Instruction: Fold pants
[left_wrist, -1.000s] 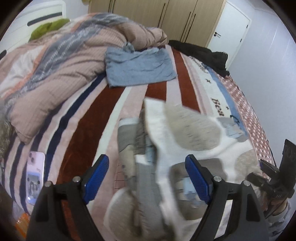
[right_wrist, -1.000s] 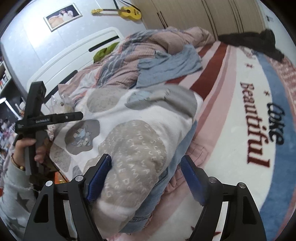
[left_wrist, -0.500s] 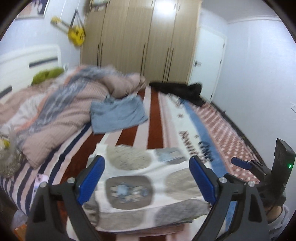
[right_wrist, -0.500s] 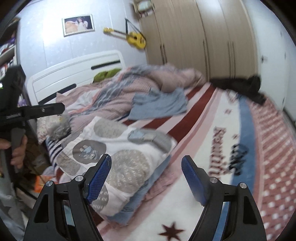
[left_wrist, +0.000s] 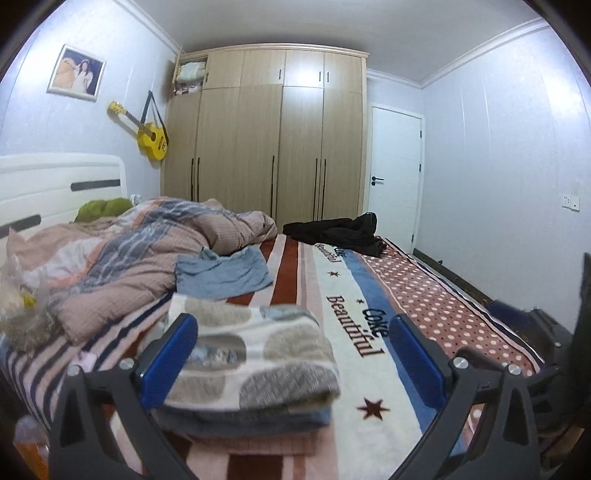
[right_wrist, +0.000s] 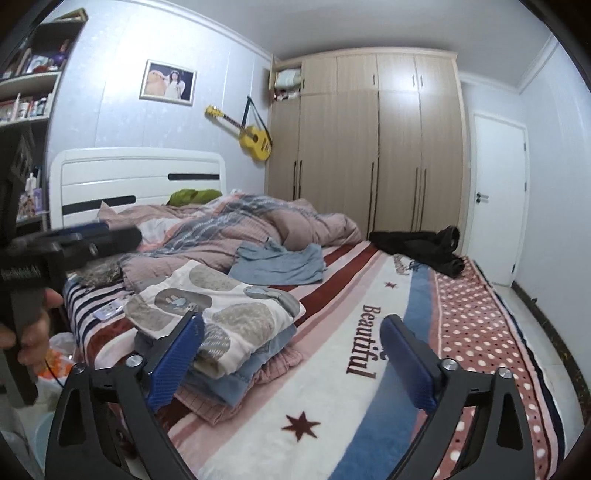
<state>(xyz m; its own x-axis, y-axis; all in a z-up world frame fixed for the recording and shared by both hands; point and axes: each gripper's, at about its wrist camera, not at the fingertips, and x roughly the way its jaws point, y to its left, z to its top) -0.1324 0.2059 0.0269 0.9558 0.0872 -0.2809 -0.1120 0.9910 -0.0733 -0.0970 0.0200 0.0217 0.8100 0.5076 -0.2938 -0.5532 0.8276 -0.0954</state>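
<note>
The folded white pants with grey oval patches (left_wrist: 258, 354) lie on top of a stack of folded clothes on the bed's near left part, also in the right wrist view (right_wrist: 225, 306). Under them show blue denim (right_wrist: 240, 376) and pink checked cloth (right_wrist: 273, 369). My left gripper (left_wrist: 295, 354) is open and empty, raised above and behind the stack. My right gripper (right_wrist: 291, 358) is open and empty, off the stack's right side. The left gripper's body (right_wrist: 66, 251) shows at the left in the right wrist view.
A blue-grey garment (left_wrist: 221, 273) lies flat mid-bed beside a rumpled pink quilt (left_wrist: 140, 258). A black garment (left_wrist: 340, 232) lies at the far end. A phone (right_wrist: 109, 310) lies left of the stack. The striped blanket (right_wrist: 369, 369) covers the bed; wardrobe and door stand behind.
Both grippers let go of the white pants and pulled back and up. The pants now rest folded on the stack; the views tilted up to the room.
</note>
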